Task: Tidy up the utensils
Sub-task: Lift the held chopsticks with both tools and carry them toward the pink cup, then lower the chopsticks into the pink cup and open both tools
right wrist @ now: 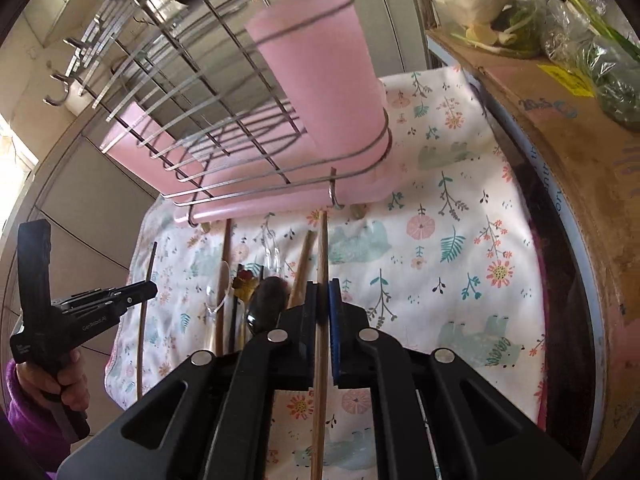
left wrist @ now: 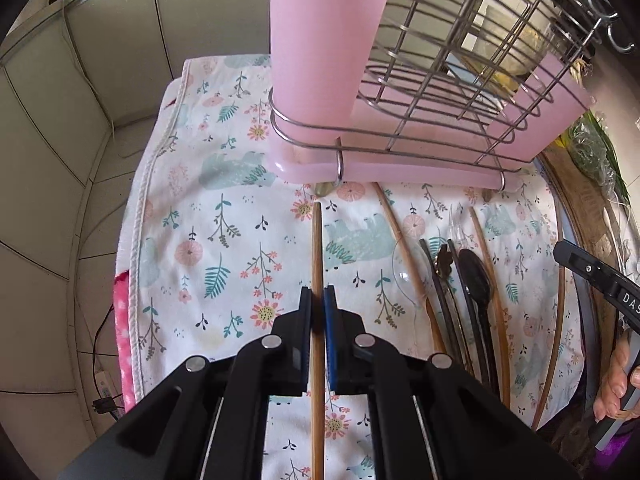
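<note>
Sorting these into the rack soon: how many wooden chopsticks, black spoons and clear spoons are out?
Wooden chopsticks: 4, one in the left claw, one in the right claw, two on the cloth
Black spoons: 1
Clear spoons: 1
Total: 6

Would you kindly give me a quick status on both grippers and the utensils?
Left gripper shut on a wooden chopstick. Right gripper shut on another chopstick. Remaining utensils on the floral cloth. Pink holder ahead, nothing blocking.

Home kitchen, wire dish rack (left wrist: 452, 80) with pink drip tray, floral cloth (left wrist: 224, 184), bagged greens (right wrist: 600, 68)
</note>
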`<state>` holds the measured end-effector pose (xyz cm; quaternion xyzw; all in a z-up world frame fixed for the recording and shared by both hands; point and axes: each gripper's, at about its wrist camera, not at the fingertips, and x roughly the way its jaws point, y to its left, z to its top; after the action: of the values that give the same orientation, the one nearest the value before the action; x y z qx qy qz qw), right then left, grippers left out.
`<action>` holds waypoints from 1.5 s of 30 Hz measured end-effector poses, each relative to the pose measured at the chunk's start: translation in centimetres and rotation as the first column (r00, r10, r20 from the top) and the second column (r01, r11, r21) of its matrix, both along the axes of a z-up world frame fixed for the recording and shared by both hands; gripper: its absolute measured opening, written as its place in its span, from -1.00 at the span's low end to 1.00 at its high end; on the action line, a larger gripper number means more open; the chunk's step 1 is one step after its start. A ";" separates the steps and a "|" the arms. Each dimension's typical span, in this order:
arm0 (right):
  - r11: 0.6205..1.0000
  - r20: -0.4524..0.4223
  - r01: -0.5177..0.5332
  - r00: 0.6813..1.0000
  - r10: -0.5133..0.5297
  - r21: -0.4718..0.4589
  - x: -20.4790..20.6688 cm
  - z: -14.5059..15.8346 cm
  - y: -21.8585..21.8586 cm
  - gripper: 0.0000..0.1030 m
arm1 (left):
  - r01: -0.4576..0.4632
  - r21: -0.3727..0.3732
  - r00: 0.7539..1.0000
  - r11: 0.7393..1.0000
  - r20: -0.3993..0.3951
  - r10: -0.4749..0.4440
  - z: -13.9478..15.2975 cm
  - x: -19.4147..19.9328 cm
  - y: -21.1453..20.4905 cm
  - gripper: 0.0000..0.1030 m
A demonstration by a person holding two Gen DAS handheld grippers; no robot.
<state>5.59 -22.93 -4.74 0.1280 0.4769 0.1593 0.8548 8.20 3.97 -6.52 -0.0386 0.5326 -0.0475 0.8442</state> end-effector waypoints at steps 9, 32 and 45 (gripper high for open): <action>1.000 0.227 0.012 0.974 -0.013 0.003 -2.9 6.5 -0.7 -0.88 | -0.023 0.003 0.978 1.000 0.207 0.022 5.3 -3.2 -0.4 -0.89; 0.996 0.632 0.086 0.773 -0.064 -0.004 -1.6 25.5 -2.1 -0.88 | -0.006 -0.143 0.771 0.990 0.630 0.096 27.0 -2.9 3.1 -0.89; 0.984 0.594 0.139 0.803 -0.049 -0.107 4.9 24.3 -0.8 -0.88 | -0.084 -0.095 0.743 0.992 0.657 0.126 27.0 5.1 3.5 -0.89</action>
<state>10.51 -23.74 19.61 0.0332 0.1919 0.1132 0.9743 13.26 7.48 20.52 -0.0742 0.1946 -0.0261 0.9777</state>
